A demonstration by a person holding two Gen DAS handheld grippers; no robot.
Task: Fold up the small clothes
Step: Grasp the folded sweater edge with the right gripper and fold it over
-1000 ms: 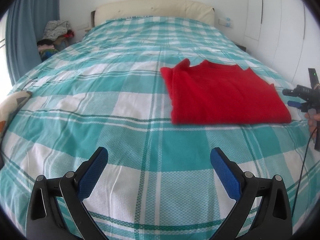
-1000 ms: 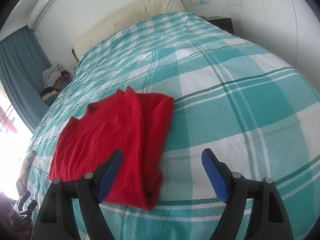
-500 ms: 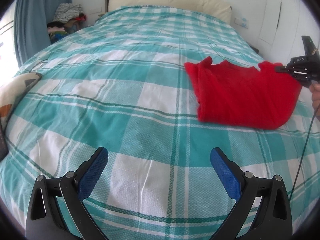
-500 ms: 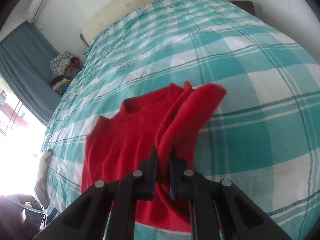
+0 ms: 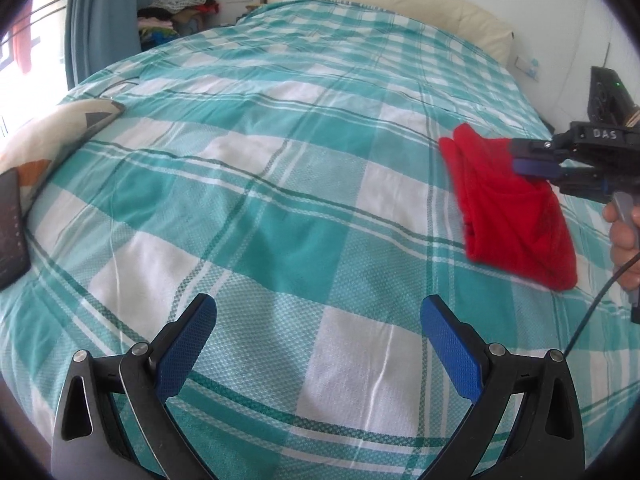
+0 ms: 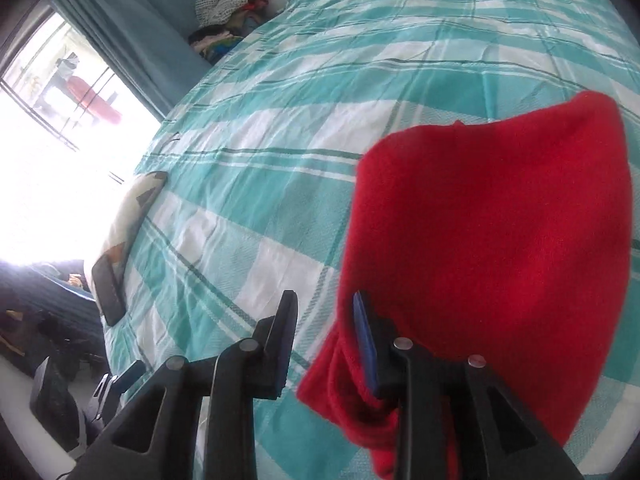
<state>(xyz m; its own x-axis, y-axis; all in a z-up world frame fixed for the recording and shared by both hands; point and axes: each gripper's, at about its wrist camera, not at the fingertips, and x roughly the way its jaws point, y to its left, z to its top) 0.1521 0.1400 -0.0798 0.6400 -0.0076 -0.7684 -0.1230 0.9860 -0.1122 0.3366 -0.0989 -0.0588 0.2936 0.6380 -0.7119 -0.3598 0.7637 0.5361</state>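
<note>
The left claw point(image 5: 318, 326) hangs spread over the teal-and-white checked bedspread point(image 5: 280, 208); the right claw point(image 6: 324, 320), slightly parted, touches the folded red knit garment point(image 6: 488, 216)

I see one red knit garment point(image 5: 508, 216), folded over on itself in several layers, at the right of the left wrist frame, on the teal-and-white checked bedspread. Its upper edge looks lifted off the bed. In the right wrist frame it fills the right half point(image 6: 492, 216), draped and bunched at the lower centre, slightly blurred.
</note>
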